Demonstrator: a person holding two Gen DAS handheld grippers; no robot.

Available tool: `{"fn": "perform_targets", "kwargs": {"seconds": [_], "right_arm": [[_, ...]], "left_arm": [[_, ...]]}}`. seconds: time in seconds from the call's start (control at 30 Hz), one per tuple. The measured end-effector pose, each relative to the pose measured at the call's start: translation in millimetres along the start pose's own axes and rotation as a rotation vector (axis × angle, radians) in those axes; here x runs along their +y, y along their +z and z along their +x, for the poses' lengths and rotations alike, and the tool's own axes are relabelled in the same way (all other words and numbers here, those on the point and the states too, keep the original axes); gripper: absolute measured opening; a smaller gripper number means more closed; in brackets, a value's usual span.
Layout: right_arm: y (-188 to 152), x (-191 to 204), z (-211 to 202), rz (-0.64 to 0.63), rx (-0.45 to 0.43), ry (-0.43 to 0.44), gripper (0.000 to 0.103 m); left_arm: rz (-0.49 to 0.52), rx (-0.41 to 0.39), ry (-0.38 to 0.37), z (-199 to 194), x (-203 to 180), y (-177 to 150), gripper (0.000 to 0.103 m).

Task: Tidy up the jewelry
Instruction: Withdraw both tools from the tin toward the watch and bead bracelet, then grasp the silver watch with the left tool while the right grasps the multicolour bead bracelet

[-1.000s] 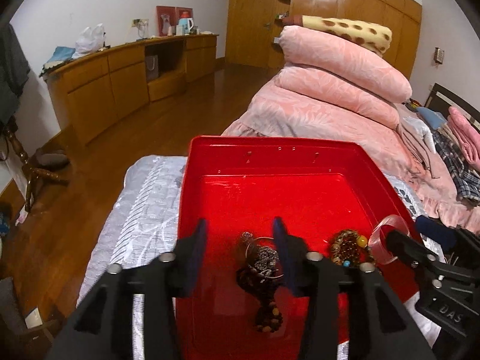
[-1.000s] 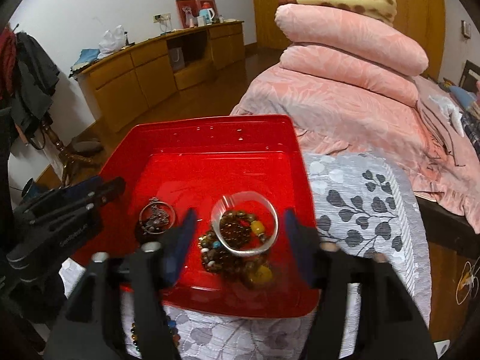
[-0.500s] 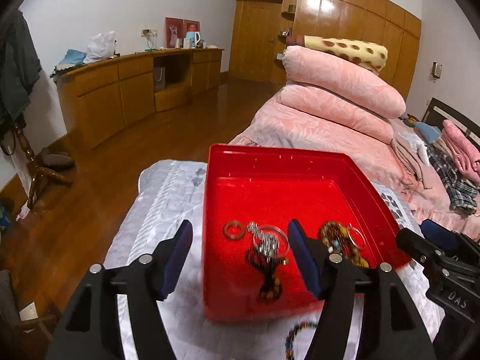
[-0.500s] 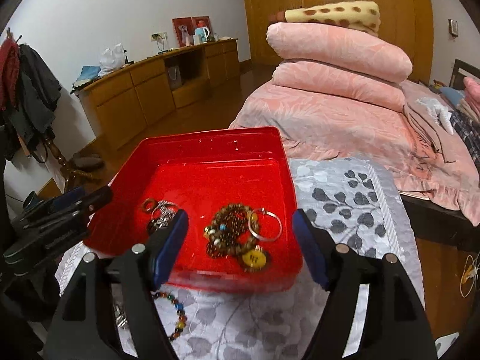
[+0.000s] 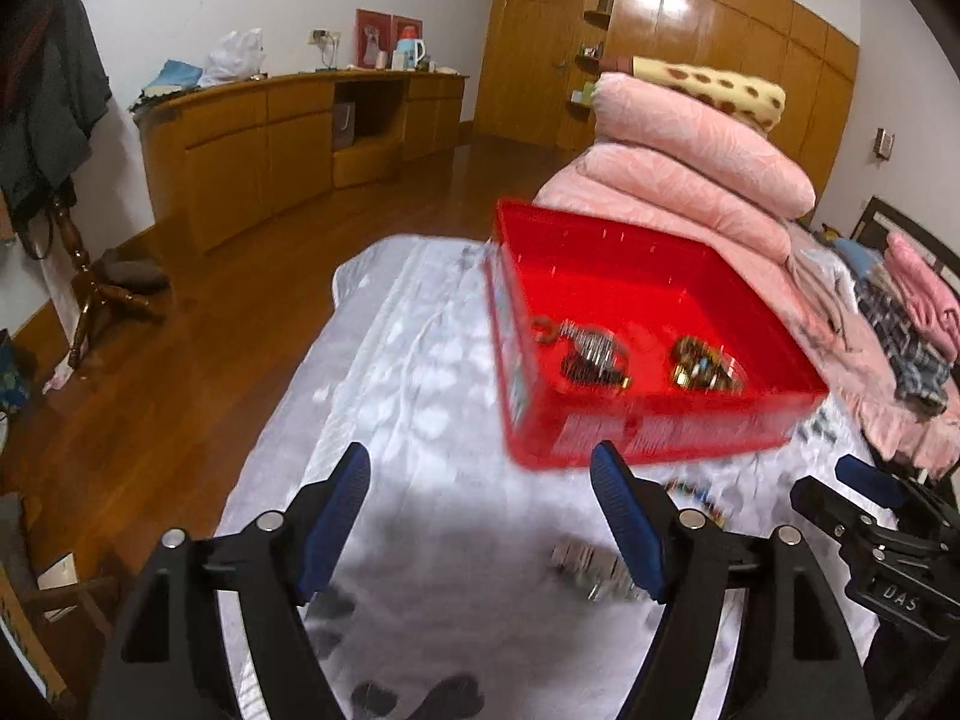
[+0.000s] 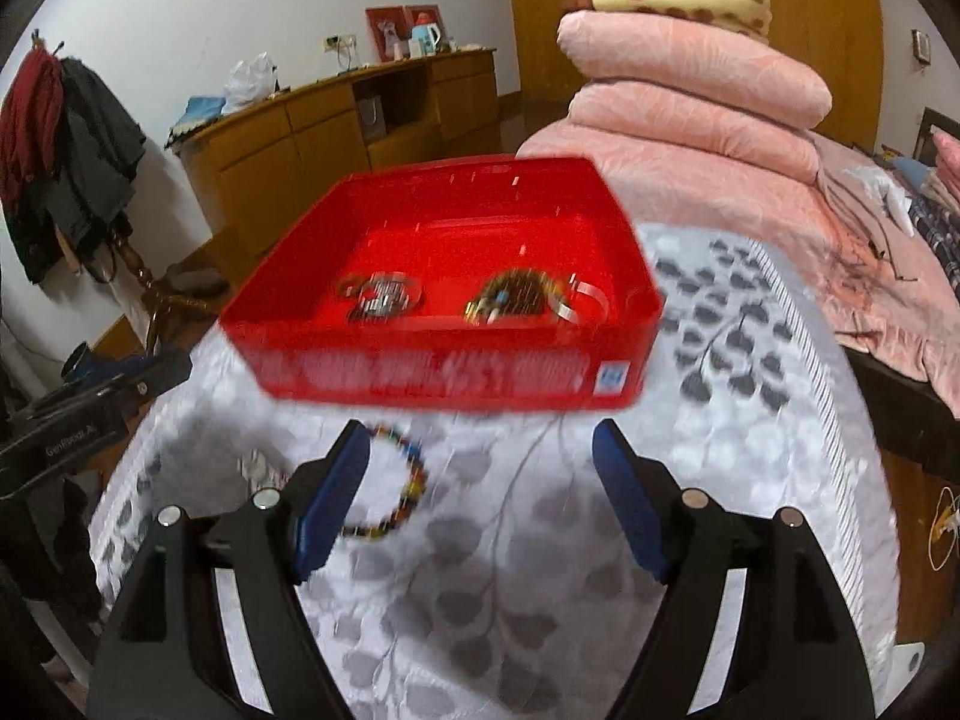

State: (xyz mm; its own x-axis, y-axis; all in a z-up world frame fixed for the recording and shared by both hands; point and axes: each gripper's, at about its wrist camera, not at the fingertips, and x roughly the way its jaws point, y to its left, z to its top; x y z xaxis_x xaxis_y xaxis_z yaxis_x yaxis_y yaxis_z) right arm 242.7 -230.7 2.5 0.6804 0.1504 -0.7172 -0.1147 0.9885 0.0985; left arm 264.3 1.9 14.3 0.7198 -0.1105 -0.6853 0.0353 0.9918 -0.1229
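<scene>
A red plastic tray [image 5: 636, 438] [image 6: 438, 372] sits on a grey leaf-patterned cloth. Inside lie a silver chain with a ring [image 5: 591, 348] [image 6: 381, 294], a brown bead cluster [image 5: 699, 363] [image 6: 516, 294] and a clear bangle [image 6: 579, 300]. A multicoloured bead bracelet [image 6: 396, 489] lies on the cloth in front of the tray, beside my right gripper's left finger. A blurred silver piece [image 5: 591, 567] lies on the cloth near my left gripper's right finger. My left gripper [image 5: 480, 525] and right gripper [image 6: 480, 501] are both open and empty, pulled back short of the tray.
The cloth-covered table [image 6: 750, 420] ends close on each side, with wooden floor [image 5: 180, 372] to the left. A bed with stacked pink bedding [image 5: 690, 180] lies behind the tray. A wooden sideboard [image 5: 270, 138] runs along the far wall.
Both grippers have pulled back from over the tray to in front of it and opened wider. The jewelry in the tray stays put. The bracelet on the cloth has come into view.
</scene>
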Motion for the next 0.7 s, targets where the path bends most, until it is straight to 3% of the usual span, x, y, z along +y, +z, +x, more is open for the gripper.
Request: {"fn": "perform_targets", "kwargs": {"seconds": [0.37, 0.7], "right_arm": [[-24.7, 22.4, 19.0, 0.007, 0.085, 0.032, 0.045], [-24.6, 33.2, 39.7, 0.016, 0.129, 0.027, 0.035]], "left_arm": [[0.004, 0.059, -0.006, 1.5, -3.4, -33.4, 0.075], [0.005, 0.069, -0.006, 10.4, -5.6, -35.8, 0.074]]}}
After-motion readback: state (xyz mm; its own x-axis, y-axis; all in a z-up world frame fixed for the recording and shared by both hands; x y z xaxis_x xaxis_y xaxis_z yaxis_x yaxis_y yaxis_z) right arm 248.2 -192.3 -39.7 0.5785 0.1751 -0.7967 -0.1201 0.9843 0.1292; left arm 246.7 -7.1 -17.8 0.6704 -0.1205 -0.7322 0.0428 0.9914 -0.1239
